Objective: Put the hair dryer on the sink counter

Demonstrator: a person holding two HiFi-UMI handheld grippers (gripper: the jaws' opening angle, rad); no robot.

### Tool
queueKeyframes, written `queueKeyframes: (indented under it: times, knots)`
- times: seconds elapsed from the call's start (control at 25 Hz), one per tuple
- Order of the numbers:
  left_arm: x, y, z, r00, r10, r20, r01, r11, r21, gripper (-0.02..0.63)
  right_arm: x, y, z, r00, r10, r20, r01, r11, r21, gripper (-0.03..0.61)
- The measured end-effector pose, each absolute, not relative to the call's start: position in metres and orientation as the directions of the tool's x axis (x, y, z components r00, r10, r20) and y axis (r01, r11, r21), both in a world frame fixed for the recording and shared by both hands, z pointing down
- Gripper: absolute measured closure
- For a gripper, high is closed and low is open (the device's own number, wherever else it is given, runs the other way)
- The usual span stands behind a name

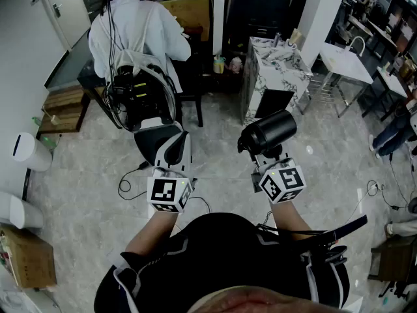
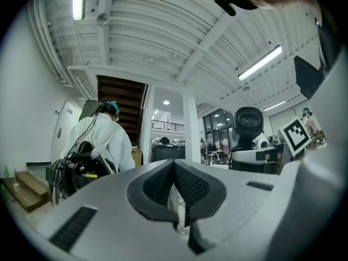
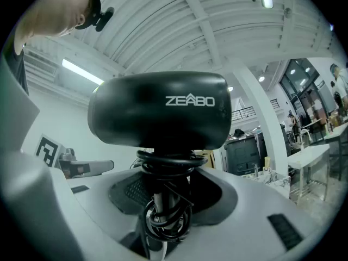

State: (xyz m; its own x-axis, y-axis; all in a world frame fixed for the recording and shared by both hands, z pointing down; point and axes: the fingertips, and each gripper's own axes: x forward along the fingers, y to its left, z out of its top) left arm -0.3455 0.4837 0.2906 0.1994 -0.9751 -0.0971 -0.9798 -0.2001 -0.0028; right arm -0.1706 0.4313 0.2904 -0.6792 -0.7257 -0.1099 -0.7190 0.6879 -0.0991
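The black hair dryer stands upright in my right gripper, out in front of my body over the tiled floor. In the right gripper view the dryer's head fills the middle, and its cord is coiled round the handle between the jaws of the right gripper, which is shut on that handle. My left gripper is level beside it, shut and holding nothing; its pads meet in the left gripper view. A marble-topped counter stands ahead, and a white counter with a curved tap lies to its right.
A person in a white coat with a pack of cabled gear sits ahead on the left. Wooden steps and white bins line the left wall. A cardboard box sits near left; cables trail on the floor.
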Motion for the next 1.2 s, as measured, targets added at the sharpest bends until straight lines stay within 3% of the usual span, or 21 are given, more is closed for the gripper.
queueKeyframes:
  times: [1.2]
  knots:
    - [-0.366, 0.516, 0.313, 0.29, -0.948, -0.129, -0.956, -0.292, -0.006, 0.609, -0.194, 0.464, 0.305, -0.618, -0.767, -0.169, -0.757, 0.639, -0.134, 0.377]
